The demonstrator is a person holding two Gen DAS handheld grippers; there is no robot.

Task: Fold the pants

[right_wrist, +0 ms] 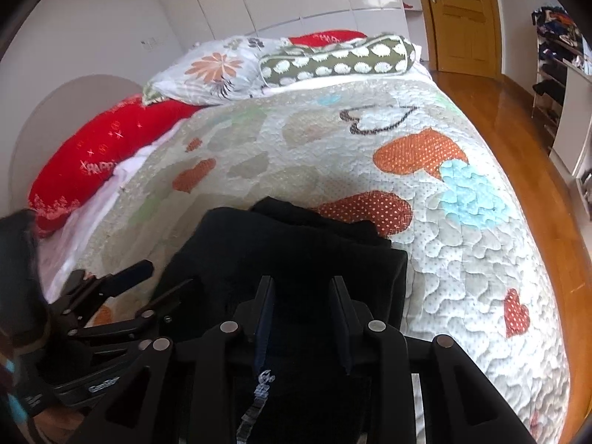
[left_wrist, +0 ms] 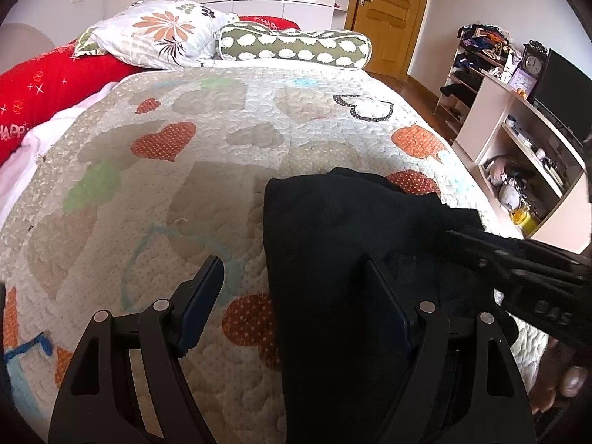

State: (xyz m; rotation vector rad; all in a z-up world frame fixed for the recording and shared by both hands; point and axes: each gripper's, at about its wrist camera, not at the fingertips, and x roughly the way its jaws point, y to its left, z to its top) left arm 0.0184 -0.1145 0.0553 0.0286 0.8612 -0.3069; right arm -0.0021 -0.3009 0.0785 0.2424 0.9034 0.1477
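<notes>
Black pants [left_wrist: 333,229] lying folded compact on bed [left_wrist: 185,185]; left gripper [left_wrist: 292,288] released, right gripper [right_wrist: 303,296] part-spread, gripping nothing; folding nearing completion.

Black pants [left_wrist: 333,240] lie on a cream quilt [left_wrist: 207,155] patterned with orange dotted hearts.

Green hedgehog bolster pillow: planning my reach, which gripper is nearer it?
Cannot tell: both the left gripper and right gripper sit at the black pants, far from the bolster.
</notes>
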